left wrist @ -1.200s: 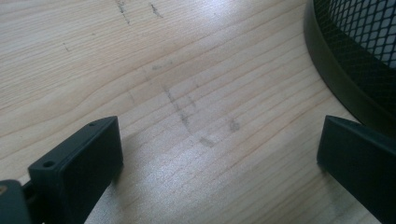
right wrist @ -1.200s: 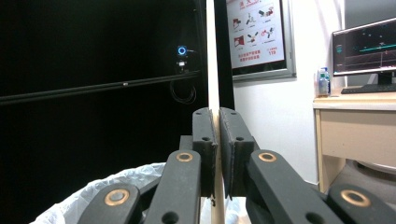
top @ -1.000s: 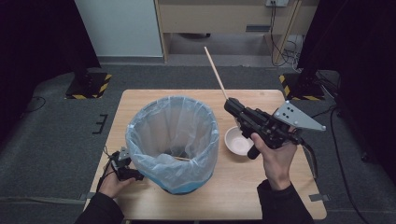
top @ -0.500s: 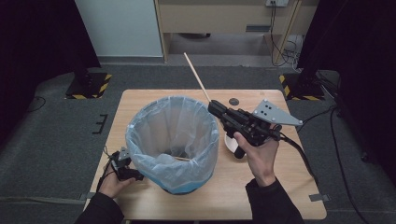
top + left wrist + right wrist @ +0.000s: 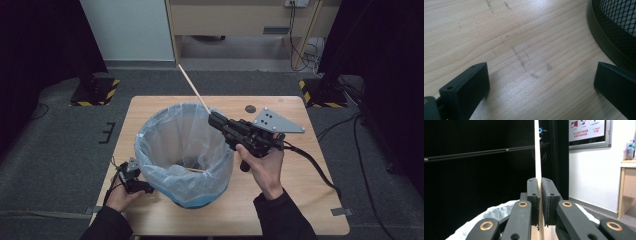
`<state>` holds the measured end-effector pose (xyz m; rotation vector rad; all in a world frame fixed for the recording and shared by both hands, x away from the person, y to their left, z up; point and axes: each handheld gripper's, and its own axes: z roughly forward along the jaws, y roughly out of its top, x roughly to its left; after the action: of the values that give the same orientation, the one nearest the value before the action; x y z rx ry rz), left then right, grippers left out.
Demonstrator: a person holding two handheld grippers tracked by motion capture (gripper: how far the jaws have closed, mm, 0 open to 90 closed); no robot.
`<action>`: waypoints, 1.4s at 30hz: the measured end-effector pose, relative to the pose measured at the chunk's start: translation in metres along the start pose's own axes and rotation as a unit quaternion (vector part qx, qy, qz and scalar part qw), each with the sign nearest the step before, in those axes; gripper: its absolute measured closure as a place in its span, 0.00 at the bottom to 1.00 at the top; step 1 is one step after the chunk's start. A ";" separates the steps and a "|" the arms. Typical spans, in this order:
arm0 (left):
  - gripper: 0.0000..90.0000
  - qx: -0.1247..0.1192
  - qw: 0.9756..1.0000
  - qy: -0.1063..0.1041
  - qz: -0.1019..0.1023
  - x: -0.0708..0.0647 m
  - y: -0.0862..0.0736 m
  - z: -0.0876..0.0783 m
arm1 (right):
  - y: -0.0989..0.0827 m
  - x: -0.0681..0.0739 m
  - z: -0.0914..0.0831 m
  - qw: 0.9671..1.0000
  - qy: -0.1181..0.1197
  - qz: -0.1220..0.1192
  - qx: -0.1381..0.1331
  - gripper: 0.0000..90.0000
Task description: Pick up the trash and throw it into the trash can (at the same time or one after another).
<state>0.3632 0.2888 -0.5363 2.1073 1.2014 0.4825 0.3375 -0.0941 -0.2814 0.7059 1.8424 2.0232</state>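
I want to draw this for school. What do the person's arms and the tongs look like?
Both arms wear dark sleeves. The right tongs are black, with a grey three-cornered plate on top and a black cable trailing behind. Up close, their arms have brass-coloured rivets. The left tongs have two flat black blocks as tips.

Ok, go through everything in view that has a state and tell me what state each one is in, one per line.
Thin wooden stick: clamped in the right tongs, tilted up over the bin.
Right tongs: shut on the stick.
Left tongs: open, nothing between them, low over the wooden table.
Black mesh bin with pale blue plastic liner: upright, another stick lying inside.
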 end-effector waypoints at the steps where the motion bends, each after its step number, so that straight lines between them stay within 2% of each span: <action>1: 0.00 0.000 1.000 0.000 0.000 0.000 0.000 0.000 | -0.002 0.000 0.002 1.000 0.001 0.001 0.003 0.95; 11: 0.00 0.000 1.000 0.000 0.000 0.000 0.000 0.000 | -0.010 0.004 0.014 1.000 0.007 -0.001 0.021 0.95; 14: 0.00 0.000 1.000 0.000 0.000 0.000 0.000 0.000 | -0.010 0.007 0.020 0.999 0.019 -0.005 0.037 0.86; 16: 0.00 0.000 1.000 0.000 0.000 0.000 0.000 0.000 | -0.010 0.008 0.023 0.999 0.020 -0.006 0.040 0.84; 20: 0.00 0.000 1.000 0.000 0.000 0.000 0.000 0.000 | -0.006 0.004 0.020 1.000 0.010 -0.004 0.029 0.78; 26: 0.00 0.000 1.000 0.000 0.000 0.000 0.000 0.000 | 0.008 -0.009 0.003 1.000 -0.024 -0.009 0.001 0.65; 32: 0.00 0.000 1.000 0.000 0.000 0.000 0.000 0.000 | 0.017 -0.031 -0.023 0.997 -0.069 -0.008 -0.018 0.54; 36: 0.00 0.000 1.000 0.000 0.000 0.000 0.000 0.000 | 0.016 -0.047 -0.043 0.994 -0.106 -0.007 -0.022 0.51; 42: 0.00 0.000 1.000 0.000 0.000 0.000 0.000 0.000 | -0.006 -0.079 -0.071 0.986 -0.165 0.009 -0.007 0.48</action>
<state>0.3632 0.2887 -0.5363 2.1072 1.2015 0.4827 0.3637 -0.1950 -0.3024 0.9901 1.6321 1.7985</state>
